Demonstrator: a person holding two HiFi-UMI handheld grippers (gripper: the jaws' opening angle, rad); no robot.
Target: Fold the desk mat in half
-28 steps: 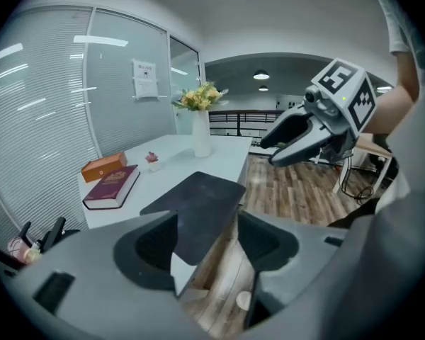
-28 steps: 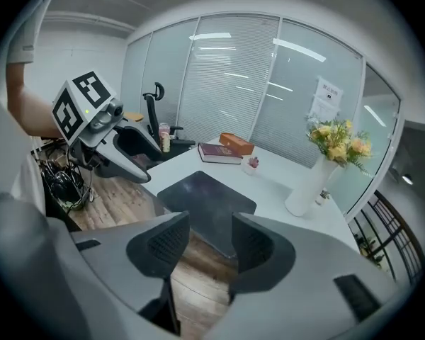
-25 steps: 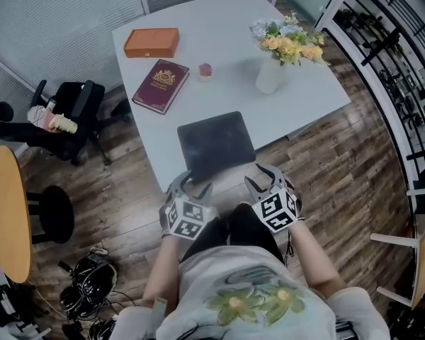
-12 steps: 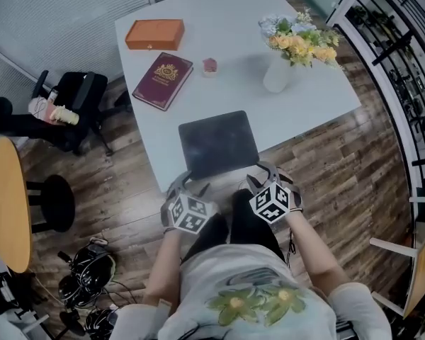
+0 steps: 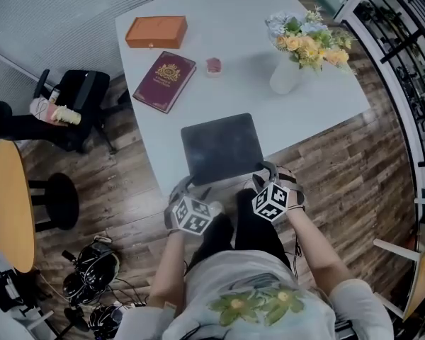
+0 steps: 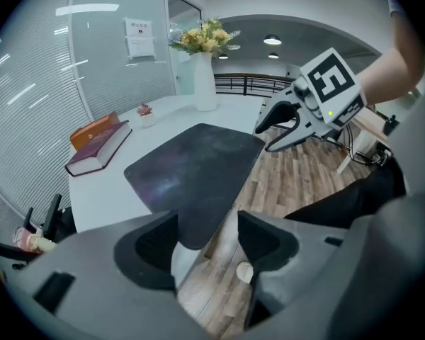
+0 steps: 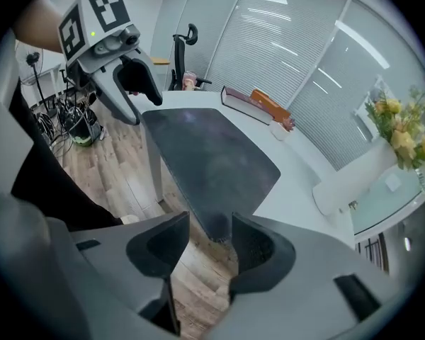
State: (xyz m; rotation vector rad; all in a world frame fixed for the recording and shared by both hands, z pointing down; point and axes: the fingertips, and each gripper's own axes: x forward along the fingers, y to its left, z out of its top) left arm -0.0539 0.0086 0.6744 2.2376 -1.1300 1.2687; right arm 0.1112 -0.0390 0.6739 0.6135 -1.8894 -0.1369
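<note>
At the table's (image 5: 234, 41) near edge the mat (image 5: 222, 147) lies flat; left gripper (image 5: 191, 188) and right gripper (image 5: 267, 176), jaws apart, sit at its near corners.

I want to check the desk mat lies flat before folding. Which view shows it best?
The head view: from above, the desk mat shows nearly whole, flat and unfolded. The left gripper view and the right gripper view each show it obliquely and foreshortened, with the nearest corner seen in the gap of the parted jaws.
</note>
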